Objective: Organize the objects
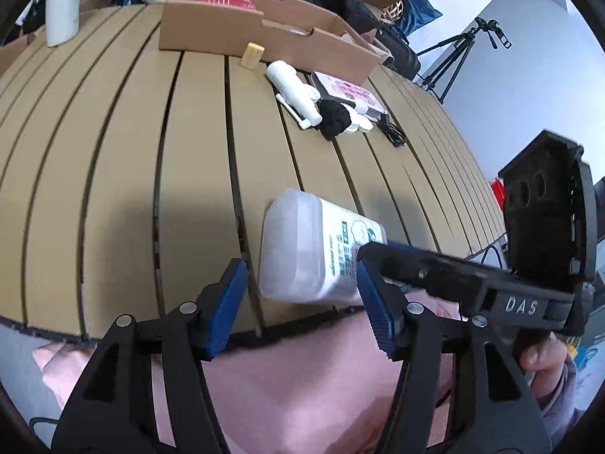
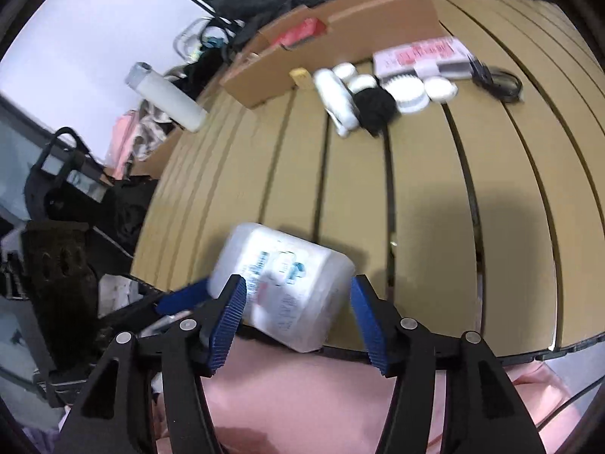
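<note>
1. Left tongs (image 1: pixel 300 302): spread, blue pads clear of the white bottle (image 1: pixel 317 249), nothing pinched.
2. Right tongs (image 2: pixel 298 321): spread too, bottle (image 2: pixel 283 283) between the pads, contact unclear through blur.
3. Bottle: lying on its side at the near edge of the slatted worktop (image 1: pixel 113 174).
4. Far side: cardboard box (image 1: pixel 264 34), white tube (image 1: pixel 291 90), black cable (image 1: pixel 393 132).
</note>
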`<state>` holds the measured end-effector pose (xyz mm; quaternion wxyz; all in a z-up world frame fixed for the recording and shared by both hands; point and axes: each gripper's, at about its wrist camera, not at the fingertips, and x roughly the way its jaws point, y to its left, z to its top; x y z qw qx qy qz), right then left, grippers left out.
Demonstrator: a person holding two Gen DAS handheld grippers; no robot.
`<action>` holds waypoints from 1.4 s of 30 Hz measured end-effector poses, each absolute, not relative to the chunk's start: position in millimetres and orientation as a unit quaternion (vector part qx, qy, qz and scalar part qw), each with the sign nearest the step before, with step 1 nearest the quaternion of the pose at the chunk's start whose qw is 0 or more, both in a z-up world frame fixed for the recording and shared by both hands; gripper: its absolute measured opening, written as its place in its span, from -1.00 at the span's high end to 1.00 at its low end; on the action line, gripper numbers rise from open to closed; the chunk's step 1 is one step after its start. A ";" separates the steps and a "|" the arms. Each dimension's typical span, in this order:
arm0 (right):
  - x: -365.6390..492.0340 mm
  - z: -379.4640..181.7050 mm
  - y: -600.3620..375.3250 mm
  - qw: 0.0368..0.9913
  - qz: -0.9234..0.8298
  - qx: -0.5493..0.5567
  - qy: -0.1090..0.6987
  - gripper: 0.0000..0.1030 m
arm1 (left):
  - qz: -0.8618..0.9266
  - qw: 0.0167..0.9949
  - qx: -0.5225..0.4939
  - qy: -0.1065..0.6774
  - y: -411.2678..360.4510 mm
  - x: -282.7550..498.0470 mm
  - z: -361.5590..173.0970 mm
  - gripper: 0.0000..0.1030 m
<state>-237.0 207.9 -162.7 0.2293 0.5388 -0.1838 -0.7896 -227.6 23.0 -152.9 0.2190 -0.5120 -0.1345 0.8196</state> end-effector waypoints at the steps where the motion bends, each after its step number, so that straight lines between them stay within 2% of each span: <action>1: -237.7 -166.0 209.5 0.227 -0.787 0.541 -0.192 -0.19 | 0.816 0.227 -0.512 -0.141 22.6 -231.1 -154.1 -0.04; 2: -239.3 -167.2 211.8 0.226 -0.786 0.539 -0.200 -0.19 | 0.812 0.238 -0.512 -0.148 22.2 -232.9 -154.7 0.09; 3: -240.6 -168.3 213.2 0.227 -0.783 0.542 -0.206 -0.14 | 0.805 0.254 -0.512 -0.159 22.2 -234.9 -154.2 0.37; 4: -242.0 -168.5 214.2 0.238 -0.777 0.541 -0.216 -0.01 | 0.807 0.254 -0.507 -0.164 22.3 -236.0 -151.7 0.45; 8: -247.4 -146.1 218.6 0.237 -0.794 0.521 -0.206 0.07 | 0.810 0.259 -0.490 -0.190 23.6 -246.6 -131.9 0.45; 11: -272.8 -111.7 223.7 0.242 -0.813 0.494 -0.193 0.07 | 0.823 0.269 -0.463 -0.190 29.2 -284.4 -97.4 0.45; 18: -435.7 -35.6 237.0 0.244 -0.848 0.448 -0.145 0.07 | 0.836 0.281 -0.437 -0.175 62.3 -476.3 -34.8 0.45; 21: -518.3 -29.9 240.7 0.220 -0.854 0.457 -0.118 0.07 | 0.828 0.266 -0.461 -0.177 84.4 -544.8 -49.2 0.45; 25: -607.7 -66.3 241.7 0.184 -0.842 0.501 -0.083 0.08 | 0.807 0.252 -0.498 -0.194 104.5 -616.5 -93.8 0.52; 30: -652.5 -110.7 250.9 0.158 -0.836 0.524 -0.046 0.12 | 0.794 0.220 -0.532 -0.196 116.3 -644.2 -137.1 0.55; 32: -658.6 -111.4 247.8 0.157 -0.847 0.508 -0.024 0.12 | 0.794 0.220 -0.535 -0.187 114.2 -646.3 -136.0 0.51; 35: -650.4 -101.8 242.2 0.162 -0.848 0.505 -0.010 0.08 | 0.805 0.221 -0.519 -0.185 103.4 -634.1 -112.7 0.32; 37: -639.4 -87.6 237.2 0.170 -0.852 0.495 0.010 0.05 | 0.822 0.222 -0.498 -0.164 92.8 -616.1 -87.1 -0.03; 38: -629.8 -76.3 235.7 0.173 -0.856 0.487 0.024 -0.07 | 0.835 0.210 -0.489 -0.137 87.1 -605.6 -72.3 -0.18; 39: -620.5 -63.7 235.0 0.174 -0.859 0.481 0.035 -0.27 | 0.851 0.188 -0.481 -0.092 79.0 -590.8 -55.3 -0.54; 40: -611.0 -51.6 236.1 0.177 -0.861 0.476 0.043 -0.36 | 0.865 0.160 -0.472 -0.052 71.1 -579.2 -43.7 -0.62; 42: -586.7 -24.6 240.5 0.181 -0.862 0.470 0.060 -0.60 | 0.890 0.098 -0.444 0.024 48.5 -551.9 -23.2 -0.63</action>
